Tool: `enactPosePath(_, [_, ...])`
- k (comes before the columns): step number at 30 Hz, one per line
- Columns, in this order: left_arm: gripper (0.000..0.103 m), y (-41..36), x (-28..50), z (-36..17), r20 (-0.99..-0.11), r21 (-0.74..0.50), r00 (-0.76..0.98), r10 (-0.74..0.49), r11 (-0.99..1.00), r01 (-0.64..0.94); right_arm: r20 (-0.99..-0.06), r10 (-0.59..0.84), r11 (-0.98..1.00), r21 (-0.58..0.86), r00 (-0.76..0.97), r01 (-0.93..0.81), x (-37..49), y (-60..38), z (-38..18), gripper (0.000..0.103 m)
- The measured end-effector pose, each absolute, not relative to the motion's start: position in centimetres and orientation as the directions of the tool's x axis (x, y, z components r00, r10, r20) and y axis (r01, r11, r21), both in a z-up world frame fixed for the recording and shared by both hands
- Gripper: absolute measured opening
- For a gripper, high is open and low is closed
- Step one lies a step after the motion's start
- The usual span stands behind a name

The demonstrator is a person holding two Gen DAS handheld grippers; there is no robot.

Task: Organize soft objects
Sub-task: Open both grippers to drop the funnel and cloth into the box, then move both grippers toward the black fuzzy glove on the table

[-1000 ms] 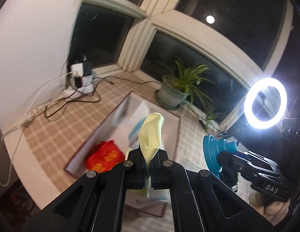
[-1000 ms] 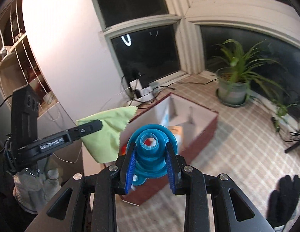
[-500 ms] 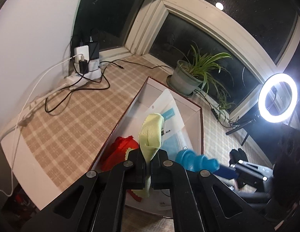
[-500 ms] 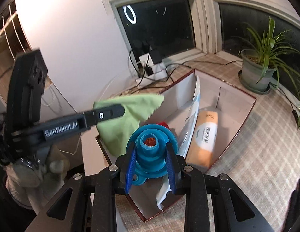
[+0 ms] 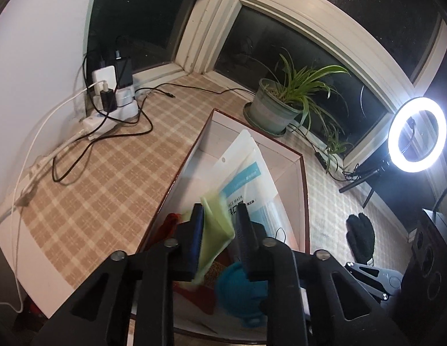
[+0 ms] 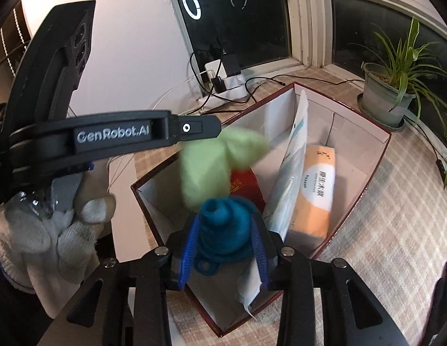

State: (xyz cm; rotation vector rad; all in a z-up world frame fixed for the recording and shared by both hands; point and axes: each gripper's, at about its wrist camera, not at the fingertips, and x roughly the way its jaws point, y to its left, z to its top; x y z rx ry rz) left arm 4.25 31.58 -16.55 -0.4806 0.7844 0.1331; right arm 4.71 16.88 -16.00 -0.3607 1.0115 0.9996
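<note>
Both grippers hang over the box (image 6: 379, 155), jaws opening: left gripper (image 5: 219, 226) lets the green cloth (image 5: 216, 225) slip free, right gripper (image 6: 224, 240) loosens round the blue toy (image 6: 223, 230)

You see a soft matt green cloth (image 6: 214, 158), a blue ridged rubbery piece (image 6: 223, 230), a glossy plastic mask pouch (image 5: 249, 178) (printed), a smooth white-lined card box (image 6: 364, 144), a woven checked table cover (image 5: 108, 173).

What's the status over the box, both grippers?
Left gripper opening, green cloth dropping. Right gripper opening, blue funnel between fingers. Both over box. Nothing blocking.
</note>
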Motion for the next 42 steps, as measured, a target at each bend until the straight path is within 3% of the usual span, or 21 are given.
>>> enactPosePath(3, [0.032,31.6,4.2,-16.4,-0.706,-0.359,0.706,-0.048,0.884,-0.299,-0.832,0.531,0.53,0.179,0.159,-0.829,4.5,16.5,-15.7,0.041])
enactPosePath(21, [0.038,30.1,1.7,-14.5,-0.666,-0.398,0.744,-0.052,0.868,-0.296,-0.773,0.6,0.59,0.255,0.206,-0.766,4.0,9.7,-12.6,0.047])
enactPosePath(31, [0.045,24.2,0.9,-12.0,-0.626,-0.385,0.775,-0.086,0.899,-0.211,-0.74,0.608,0.687,0.308,0.288,-0.658,6.3,-0.1,-10.7,0.049])
enactPosePath(33, [0.052,22.8,1.1,-11.7,-0.625,-0.381,0.774,-0.1,0.905,-0.19,-0.737,0.603,0.705,0.313,0.306,-0.636,6.8,-2.1,-10.6,0.049])
enactPosePath(42, [0.062,15.7,2.9,-12.3,-0.653,-0.334,0.743,-0.148,0.936,-0.107,-0.731,0.546,0.809,0.332,0.409,-0.485,9.9,-13.9,-10.3,0.055])
